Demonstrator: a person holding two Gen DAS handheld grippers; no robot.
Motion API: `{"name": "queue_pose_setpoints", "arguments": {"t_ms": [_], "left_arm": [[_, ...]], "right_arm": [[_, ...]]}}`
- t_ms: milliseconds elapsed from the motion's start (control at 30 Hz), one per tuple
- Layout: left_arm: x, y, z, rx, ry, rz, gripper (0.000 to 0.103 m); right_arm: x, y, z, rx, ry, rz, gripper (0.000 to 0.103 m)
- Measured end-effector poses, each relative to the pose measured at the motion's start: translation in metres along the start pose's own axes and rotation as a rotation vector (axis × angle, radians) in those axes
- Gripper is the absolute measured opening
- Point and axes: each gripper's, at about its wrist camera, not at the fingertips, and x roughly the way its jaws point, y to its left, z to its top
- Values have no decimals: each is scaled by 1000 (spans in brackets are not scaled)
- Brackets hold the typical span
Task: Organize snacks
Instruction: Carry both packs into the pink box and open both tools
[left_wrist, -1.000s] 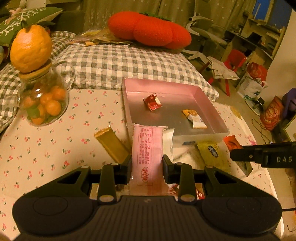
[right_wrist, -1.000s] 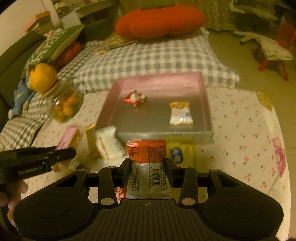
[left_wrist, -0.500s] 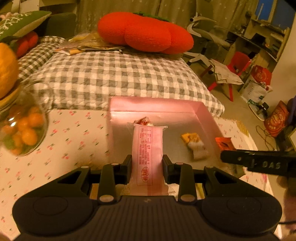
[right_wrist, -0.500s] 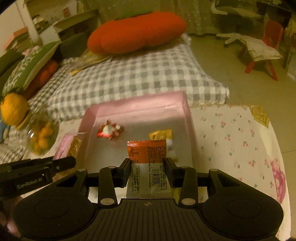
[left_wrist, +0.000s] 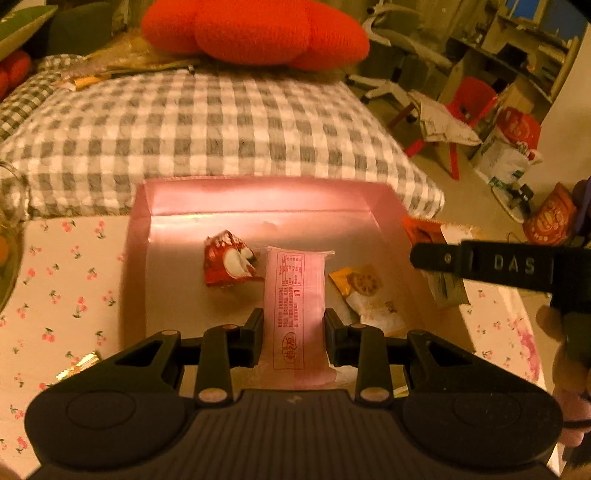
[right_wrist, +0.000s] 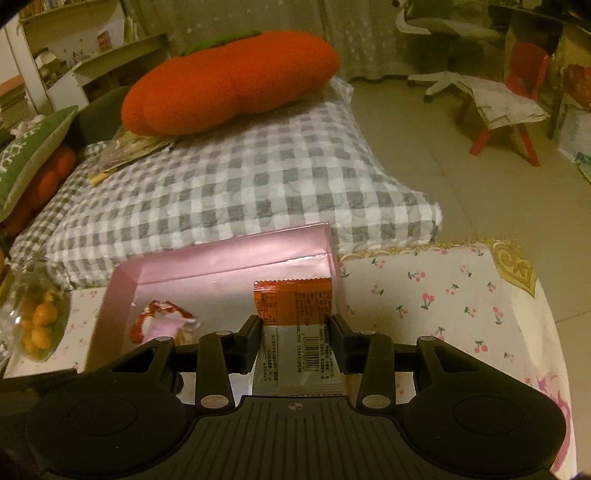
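The left gripper (left_wrist: 294, 332) pinches a pink snack packet (left_wrist: 294, 295) above the pink tray (left_wrist: 258, 195) (two wrapped snacks lie inside). The right gripper (right_wrist: 295, 338) clamps an orange-and-silver packet (right_wrist: 295, 325) over the tray's right side.

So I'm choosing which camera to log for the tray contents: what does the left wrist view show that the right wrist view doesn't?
Only the left wrist view shows the yellow-and-white biscuit packet lying in the tray, and the left gripper shut on a long pink wrapper.

Only the right wrist view shows the round glass jar of orange fruit, and the right gripper shut on an orange-and-silver sachet.

Both show the shallow pink tray and the crumpled red-and-white wrapper inside.
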Motion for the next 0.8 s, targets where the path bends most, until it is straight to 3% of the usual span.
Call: {"name": "queue_pose_setpoints", "arguments": {"t_ms": [367,700,800], "left_arm": [[24,-3,-2,23,54,29,30],[25,-6,-3,76,39,46,31],[24,-7,-4,80,35,44,35]], "right_arm": [[38,0,-1,-26,54,2,39],[47,10,-1,-100,49,-21,40],[46,12,-2,-108,43,-19,42]]}}
